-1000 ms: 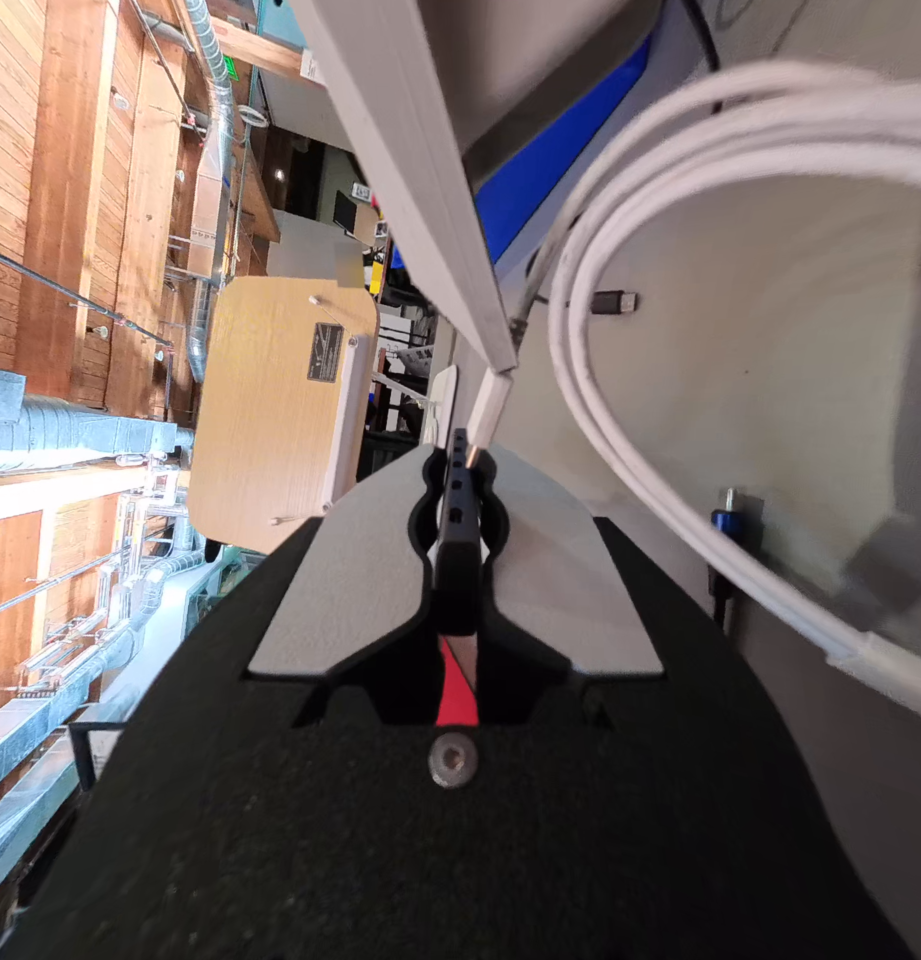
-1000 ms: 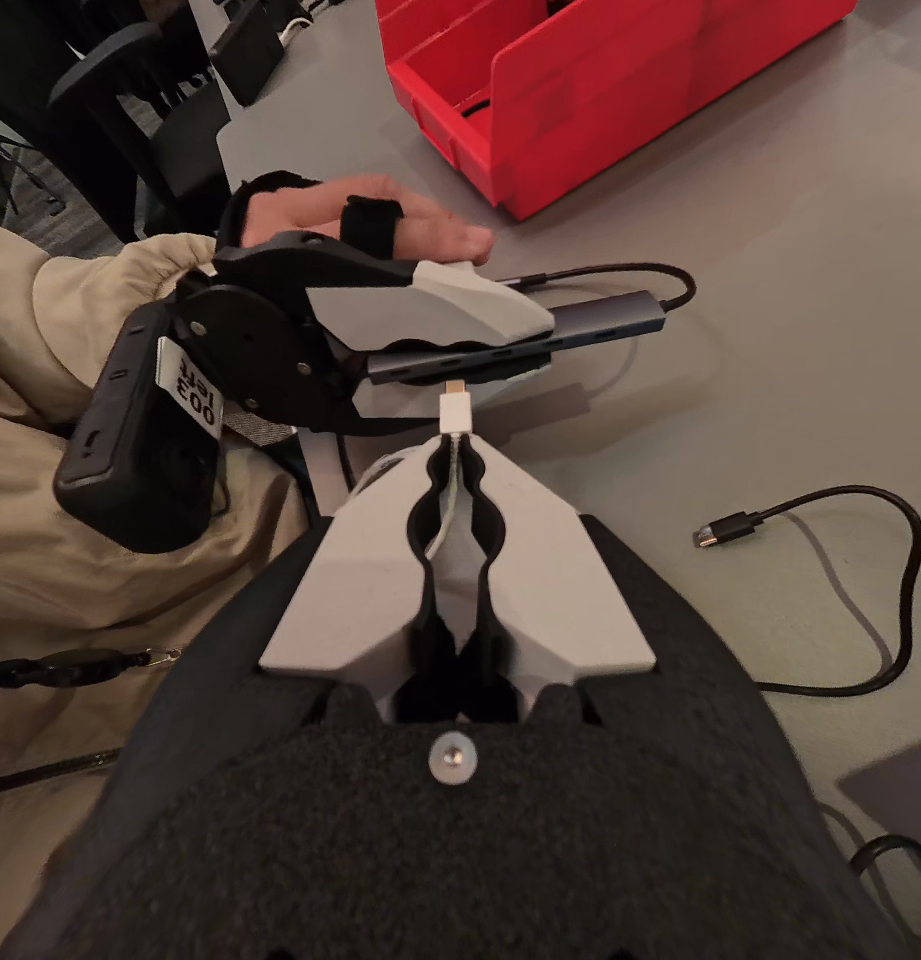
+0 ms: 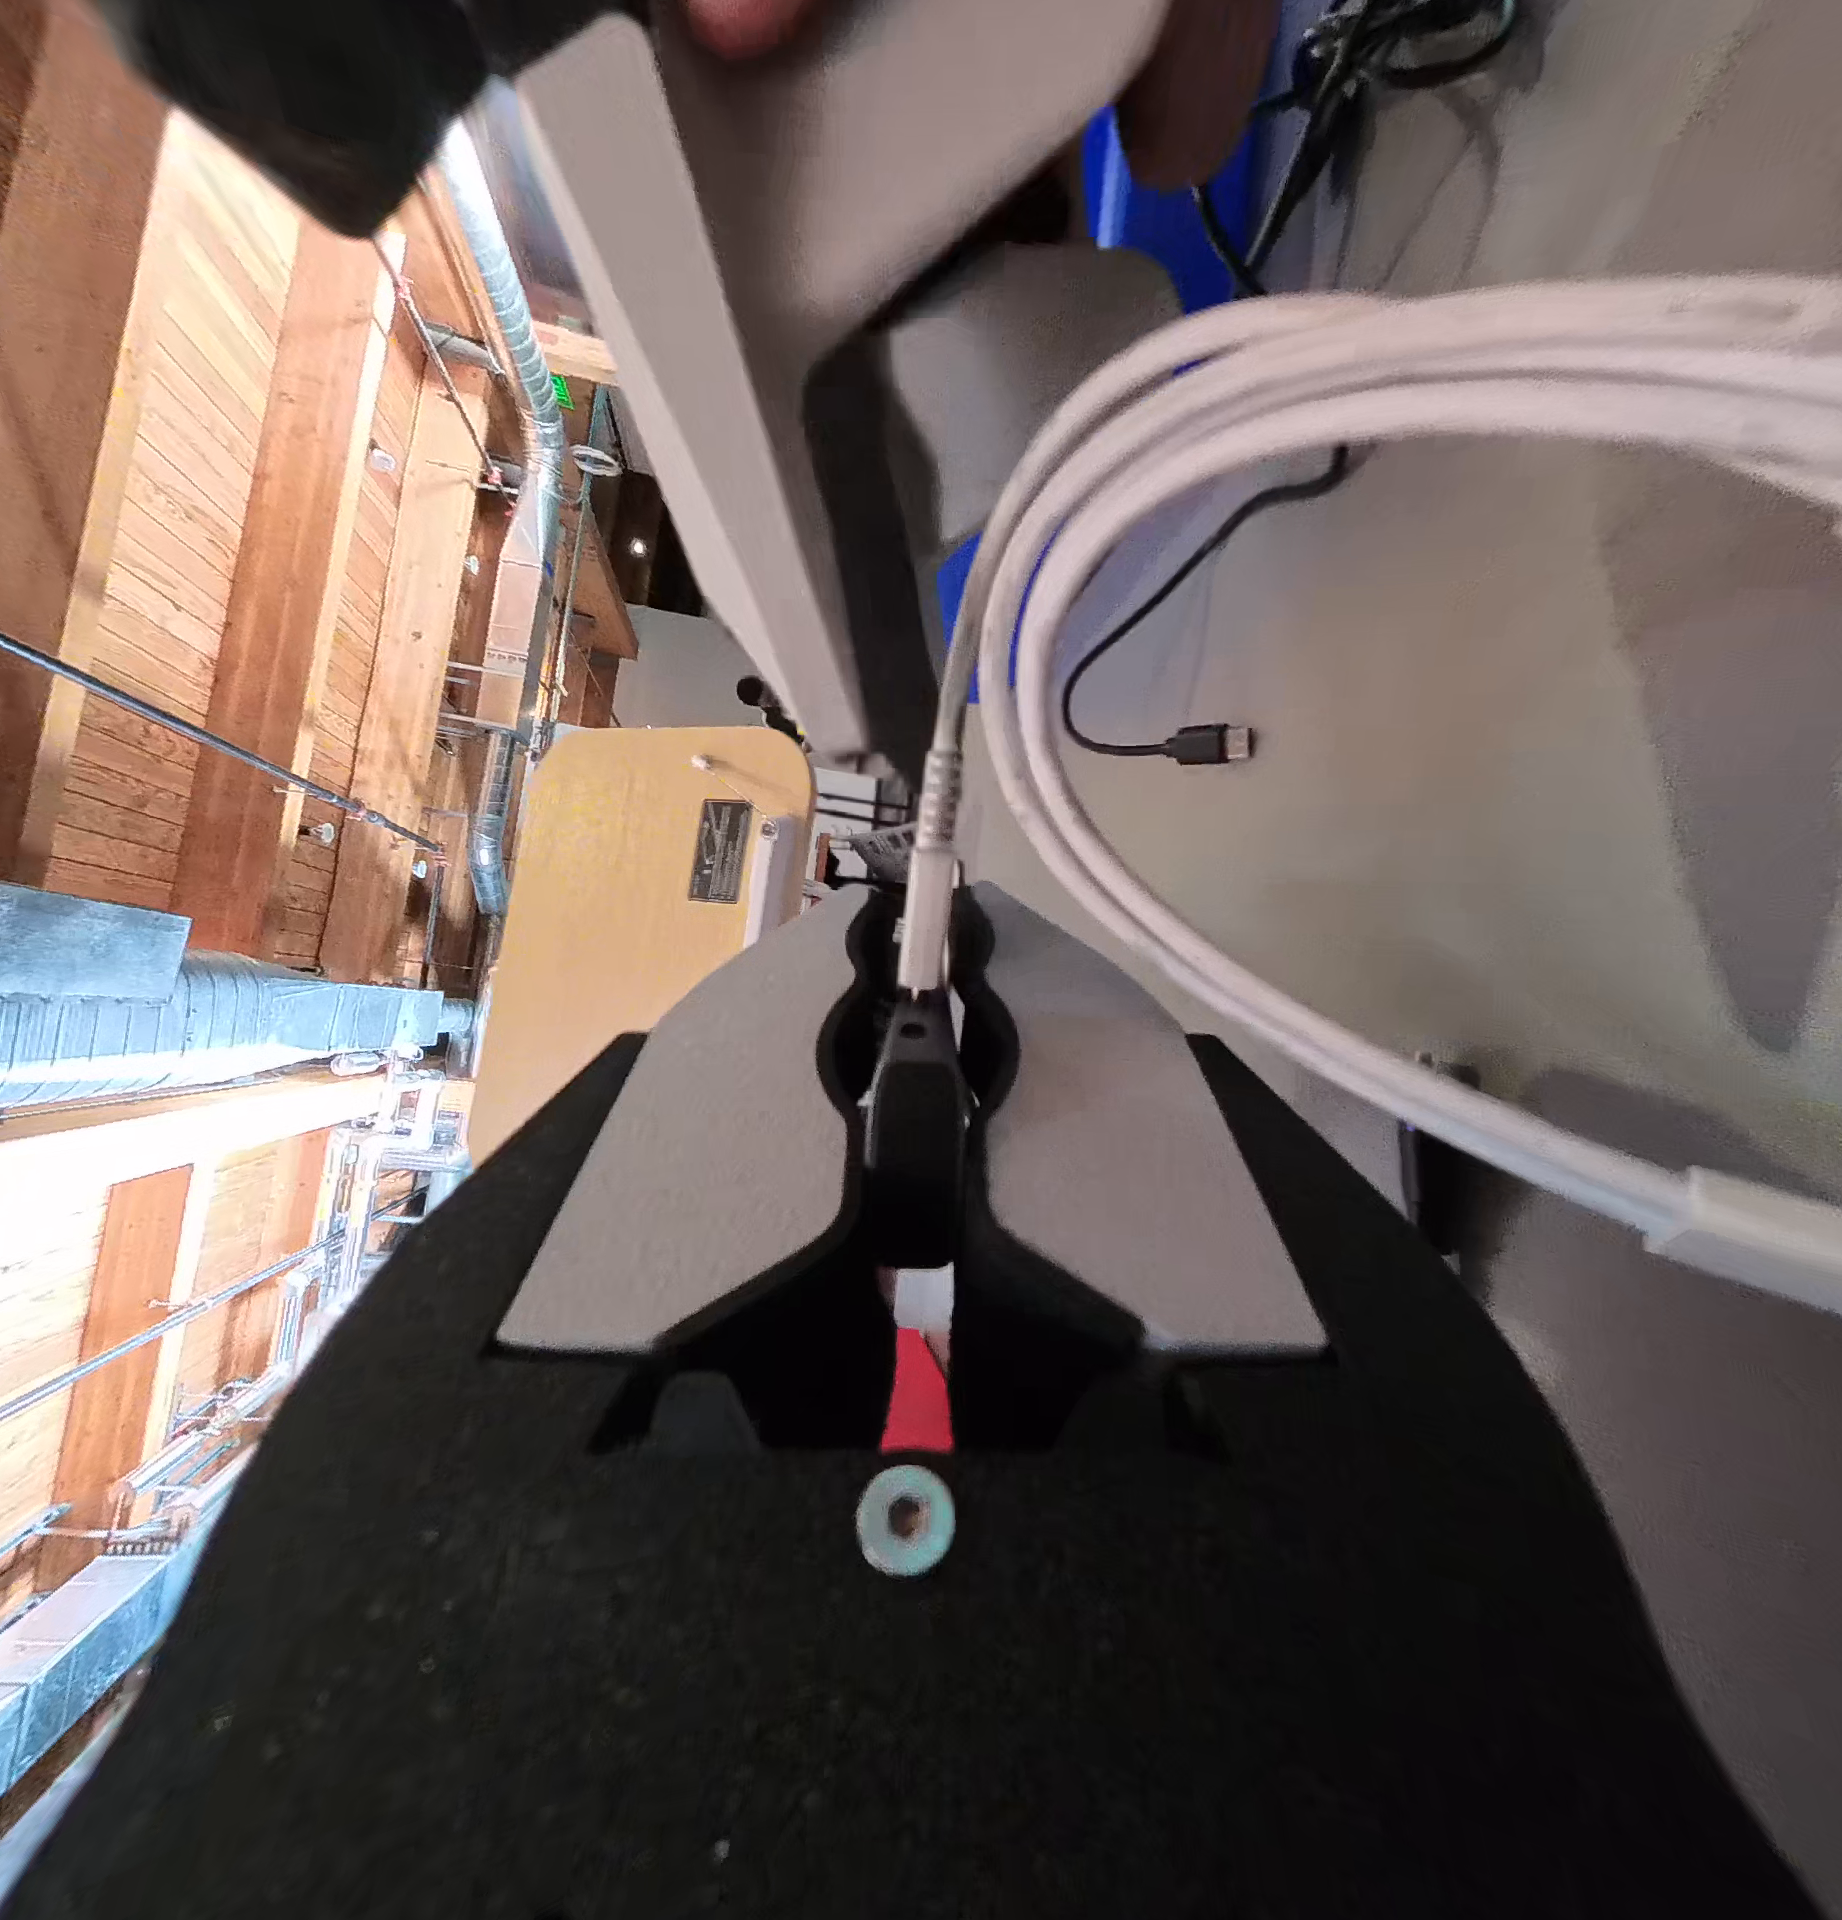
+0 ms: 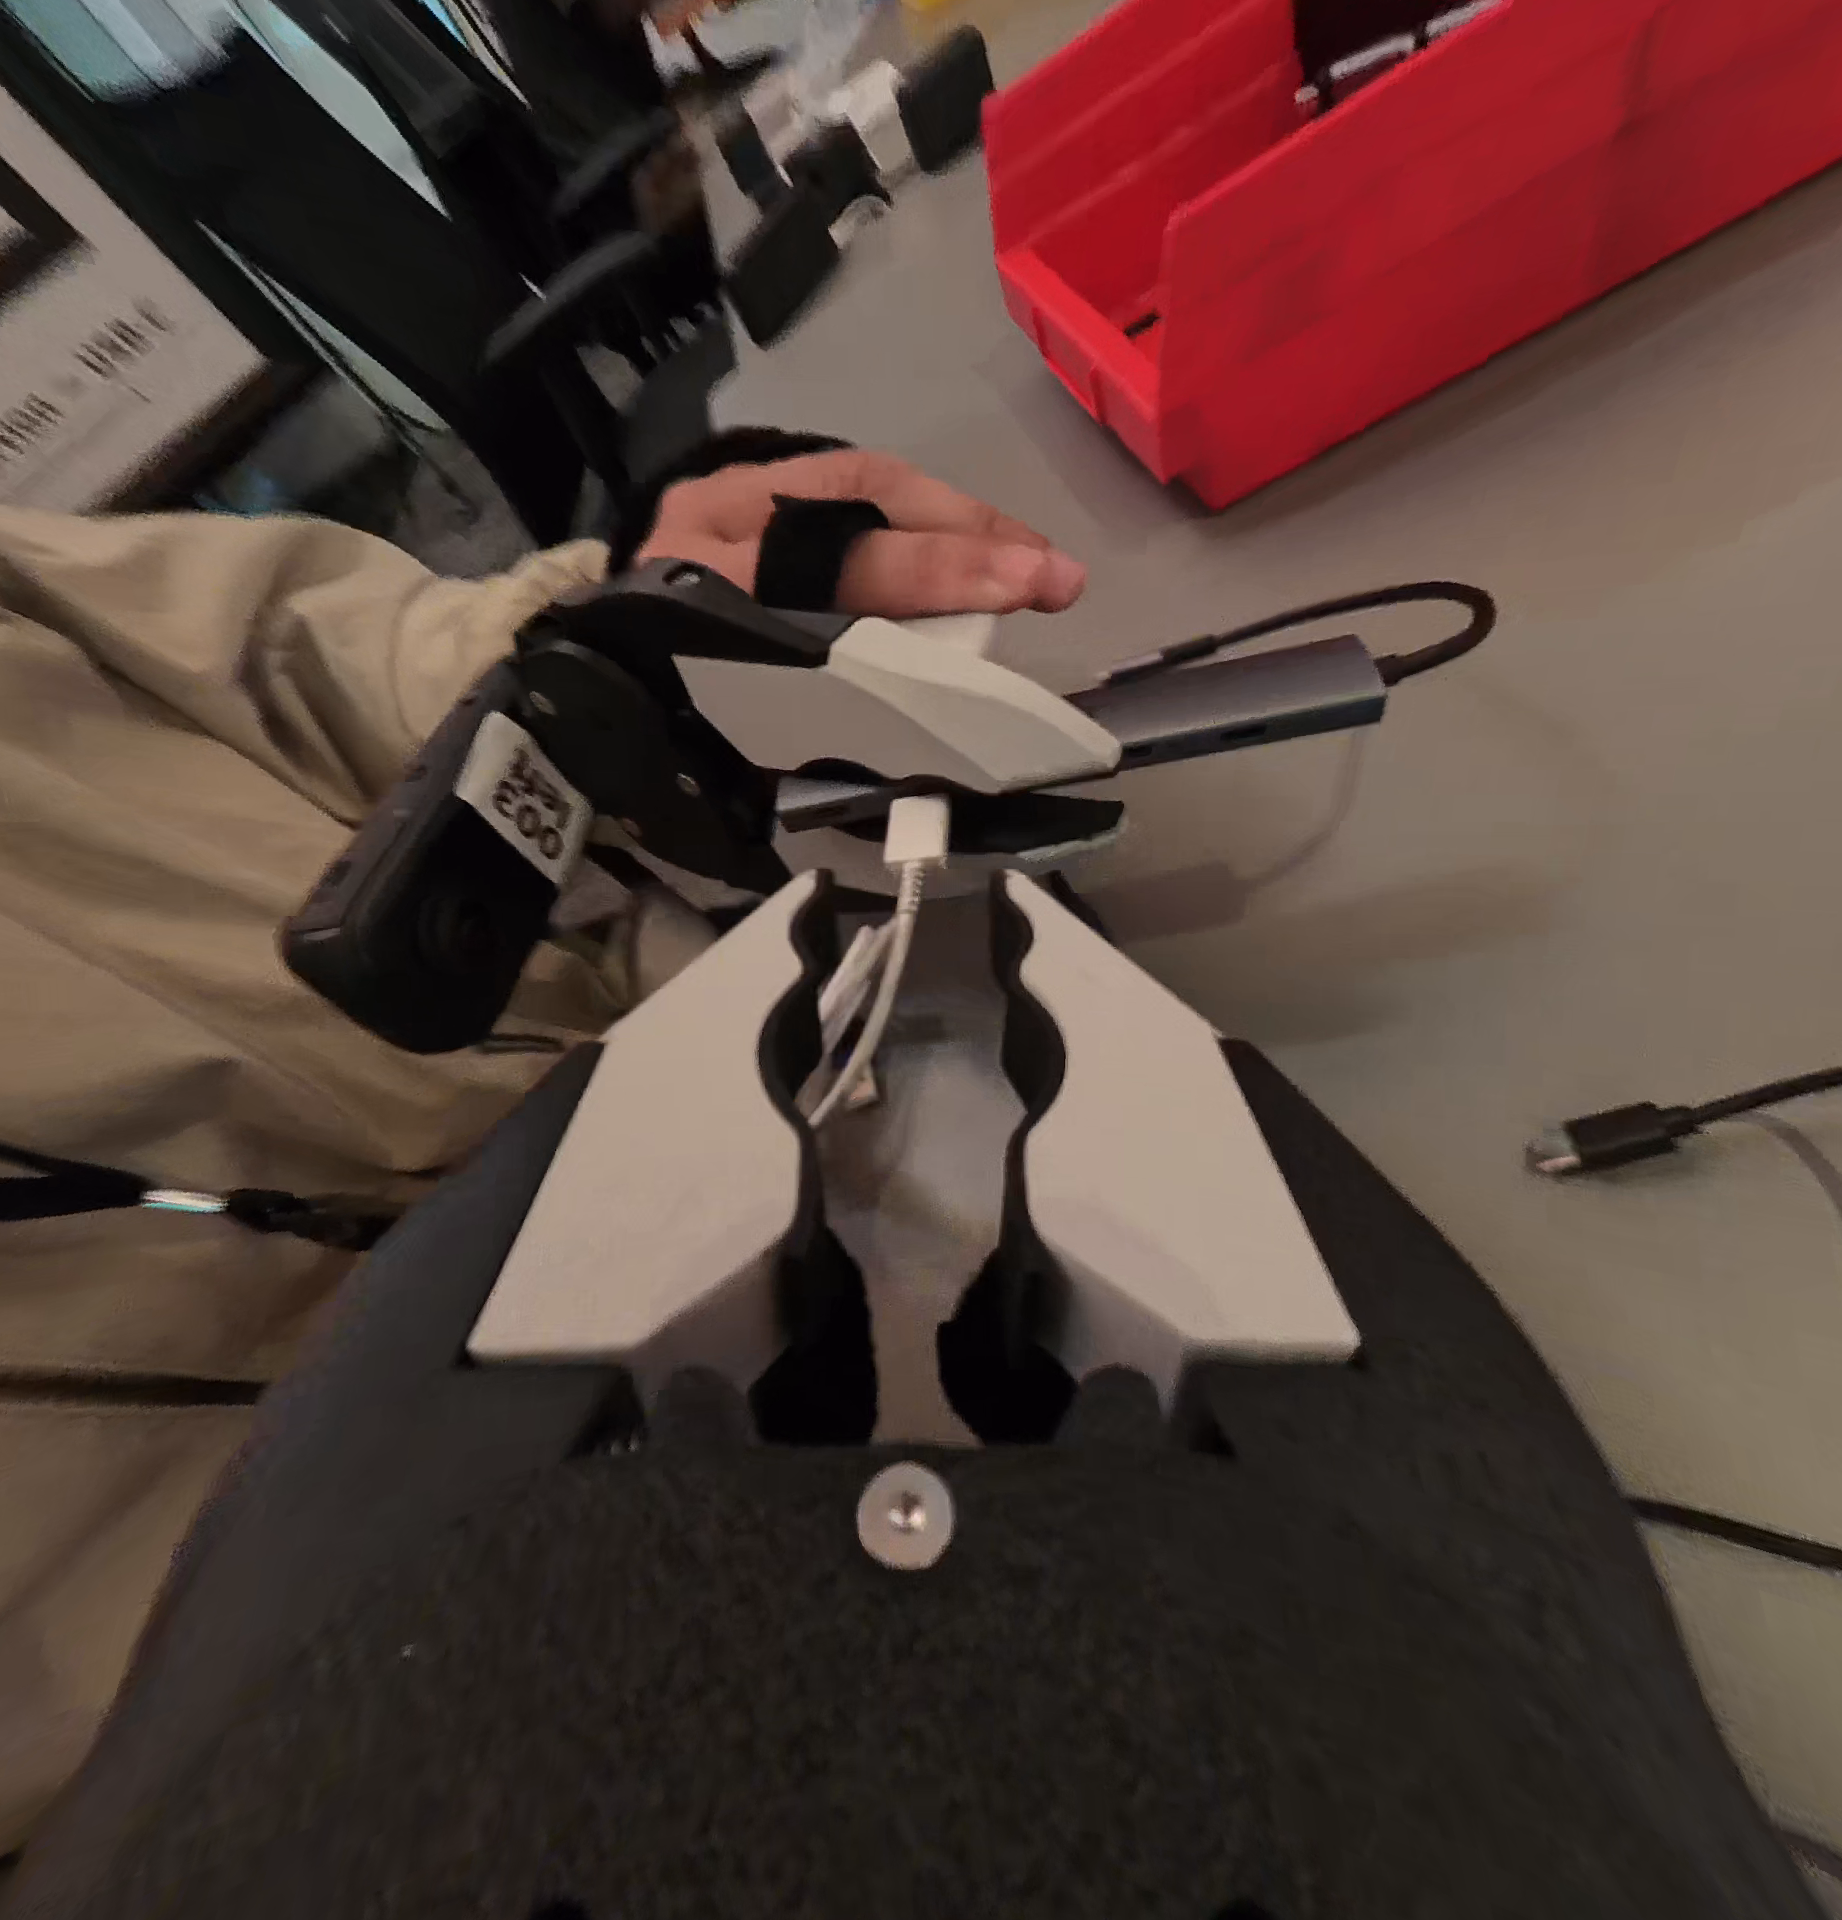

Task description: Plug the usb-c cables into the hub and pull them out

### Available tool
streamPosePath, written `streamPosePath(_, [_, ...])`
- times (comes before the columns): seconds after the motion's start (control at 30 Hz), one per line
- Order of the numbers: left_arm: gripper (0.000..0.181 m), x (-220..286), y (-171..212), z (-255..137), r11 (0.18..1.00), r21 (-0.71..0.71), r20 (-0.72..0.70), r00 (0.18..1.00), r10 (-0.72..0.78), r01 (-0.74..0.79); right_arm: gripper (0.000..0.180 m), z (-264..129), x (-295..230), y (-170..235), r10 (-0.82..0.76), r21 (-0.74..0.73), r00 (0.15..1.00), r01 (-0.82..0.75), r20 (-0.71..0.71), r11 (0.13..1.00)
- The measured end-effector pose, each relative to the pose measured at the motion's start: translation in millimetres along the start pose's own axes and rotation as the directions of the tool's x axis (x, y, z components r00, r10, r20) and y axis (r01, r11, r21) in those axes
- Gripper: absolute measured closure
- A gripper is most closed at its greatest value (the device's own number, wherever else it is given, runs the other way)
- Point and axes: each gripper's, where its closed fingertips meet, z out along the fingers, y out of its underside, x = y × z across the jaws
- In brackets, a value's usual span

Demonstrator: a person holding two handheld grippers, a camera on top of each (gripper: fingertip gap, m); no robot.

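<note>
Sitting clamped in left fingers [image 4: 1000, 769], hub [image 4: 1239, 696] holds white plug [image 4: 919, 828] just ahead of released right fingers [image 4: 906, 904].

The left gripper [image 4: 1052, 774], turned on its side with the person's left hand [image 4: 875, 545] strapped over it, is clamped on the hub [image 4: 1239, 696]. The right gripper [image 4: 912, 914], level and pointing at it from just in front, has its jaws parted, touching nothing.

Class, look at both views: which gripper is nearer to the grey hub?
Left. The left gripper is shut on the hub, clamping its near end. The right gripper is open, short of the hub, behind the plugged-in white connector.
</note>
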Motion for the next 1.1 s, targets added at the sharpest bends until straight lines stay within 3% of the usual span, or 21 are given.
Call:
streamPosePath(0.07, [0.170,-4,-2,-2,1.000,0.017,0.020,1.000,-0.010,0.010,0.147,-9,1,-10,0.086,0.086,0.992,-0.094,0.090,0.992])
streamPosePath(0.17, [0.170,-13,-8,-6,0.998,0.054,0.061,0.998,-0.029,0.025,0.144,-22,29,-22,0.179,0.217,0.981,-0.190,0.070,0.957])
streamPosePath(0.23, [0.170,-20,-15,-10,0.992,0.096,0.070,0.993,-0.091,0.084,0.141,-23,54,-19,0.126,0.244,0.989,-0.103,-0.083,0.964])
streamPosePath(0.37, [0.170,-26,-23,-15,0.960,0.176,0.040,0.973,-0.229,0.218,0.133,-13,66,-16,-0.170,0.125,0.916,0.228,-0.364,0.965])
streamPosePath(0.47, [0.169,-31,-26,-20,0.936,0.225,0.034,0.958,-0.286,0.271,0.148,-22,73,-25,-0.164,0.188,0.863,0.283,-0.478,0.941])
streamPosePath(0.53, [0.169,-37,-30,-25,0.923,0.266,0.045,0.953,-0.300,0.279,0.147,-27,67,-30,-0.092,0.268,0.911,0.213,-0.402,0.939])
streamPosePath(0.63, [0.170,-50,-37,-35,0.908,0.318,0.096,0.943,-0.317,0.273,0.135,-31,35,-44,0.088,0.424,0.995,-0.060,-0.046,0.904])
streamPosePath(0.73, [0.170,-60,-43,-40,0.897,0.356,0.140,0.934,-0.329,0.263,0.123,-25,7,-51,0.238,0.419,0.921,-0.357,0.309,0.835])
streamPosePath(0.87, [0.170,-60,-49,-42,0.871,0.394,0.117,0.924,-0.365,0.294,0.124,-13,-1,-58,0.333,0.377,0.776,-0.573,0.536,0.728])
streamPosePath(0.97, [0.170,-59,-47,-40,0.858,0.392,0.093,0.913,-0.397,0.333,0.155,-8,-5,-58,0.330,0.361,0.747,-0.596,0.578,0.718])
streamPosePath(1.1, [0.168,-53,-33,-32,0.885,0.322,0.088,0.920,-0.382,0.336,0.157,-14,-2,-61,0.308,0.421,0.772,-0.581,0.556,0.697])
